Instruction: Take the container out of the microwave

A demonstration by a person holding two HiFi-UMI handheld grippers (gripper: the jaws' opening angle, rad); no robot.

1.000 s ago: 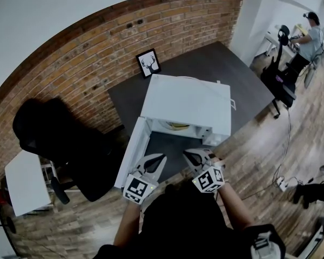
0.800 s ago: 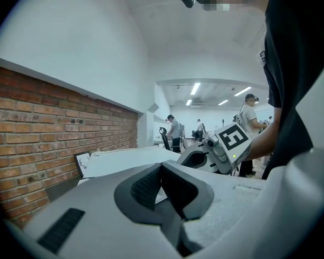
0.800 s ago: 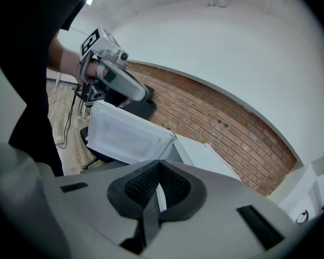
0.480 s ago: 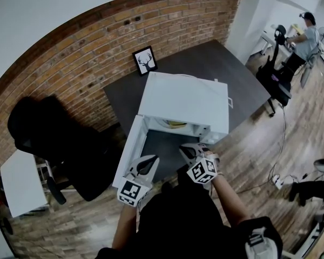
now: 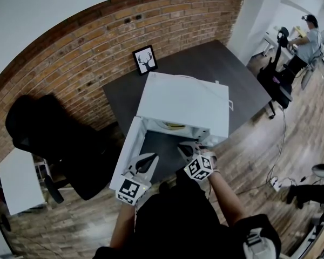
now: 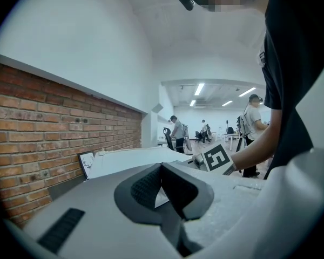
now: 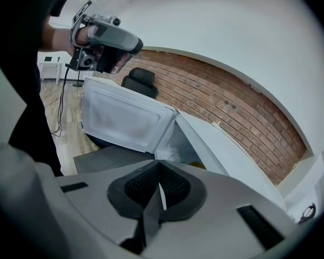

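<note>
While the white box-shaped microwave stands with its door open on the dark grey surface, what looks like a pale yellow container sits inside. Right gripper faces the opening, jaws pressed together, empty; left gripper likewise.

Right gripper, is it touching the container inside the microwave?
Apart. In the head view the right gripper sits in front of the microwave opening, with bare dark table between its shut, empty jaws and the container inside.
</note>
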